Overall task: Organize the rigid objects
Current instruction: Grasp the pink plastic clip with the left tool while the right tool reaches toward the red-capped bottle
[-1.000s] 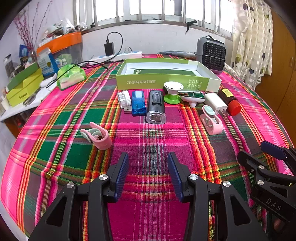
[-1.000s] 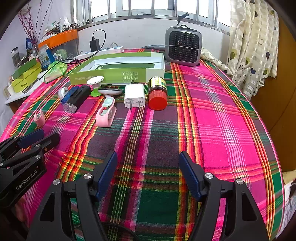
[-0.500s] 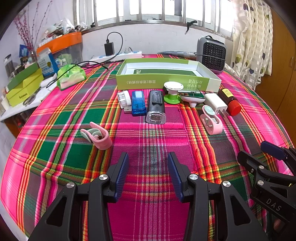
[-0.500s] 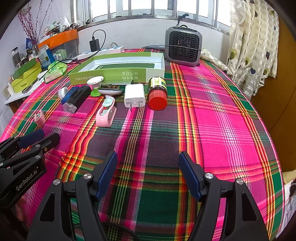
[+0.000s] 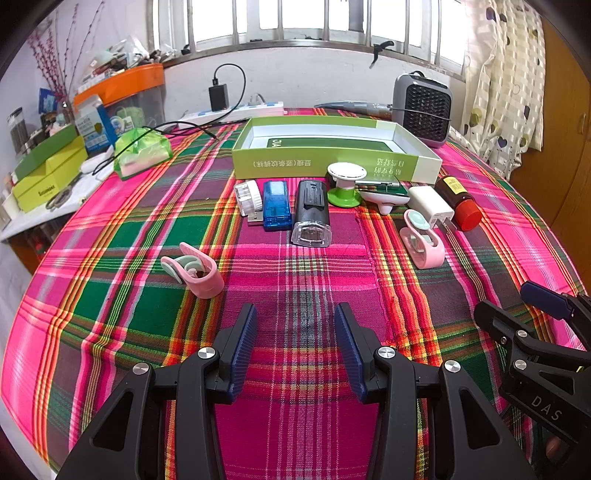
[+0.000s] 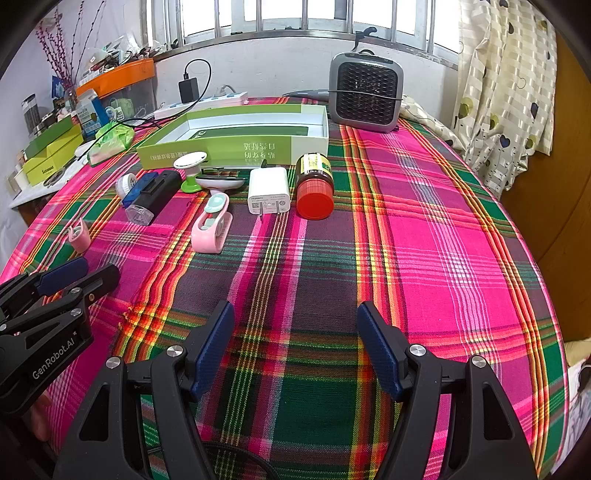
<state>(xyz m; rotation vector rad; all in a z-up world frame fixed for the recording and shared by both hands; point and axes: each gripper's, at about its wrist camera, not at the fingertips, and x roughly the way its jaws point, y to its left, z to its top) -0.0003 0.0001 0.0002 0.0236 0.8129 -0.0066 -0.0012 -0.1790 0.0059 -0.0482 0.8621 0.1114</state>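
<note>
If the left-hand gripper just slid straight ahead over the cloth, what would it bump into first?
Probably the black block with a clear plastic end. The open left gripper points at it over bare plaid tablecloth. The pink curved clip sits left of that line; depth is uncertain.

Tablecloth [image 5: 295, 266]: plaid in pink, green and purple; fills centre and lower frame in both views.
Space heater [image 6: 365, 96]: grey, dark front grille; upper centre of right wrist view, upper right of left wrist view; upright at far table edge.
Power strip [image 5: 236, 110]: white; upper centre of left view, along the wall; black adapter [image 5: 218, 96] plugged in, cable looping above.
Curtain [image 6: 506, 85]: cream with dots and hearts; upper right.
Window bars [image 5: 295, 18]: top centre.
Orange-lidded bin [image 5: 125, 92]: upper left, clutter on top.
Yellow-green boxes [image 5: 48, 173]: far left, stacked.
Green pouch [image 5: 142, 151]: upper left, on cloth edge.
Pink twigs [image 5: 51, 62]: upper left corner.
</note>
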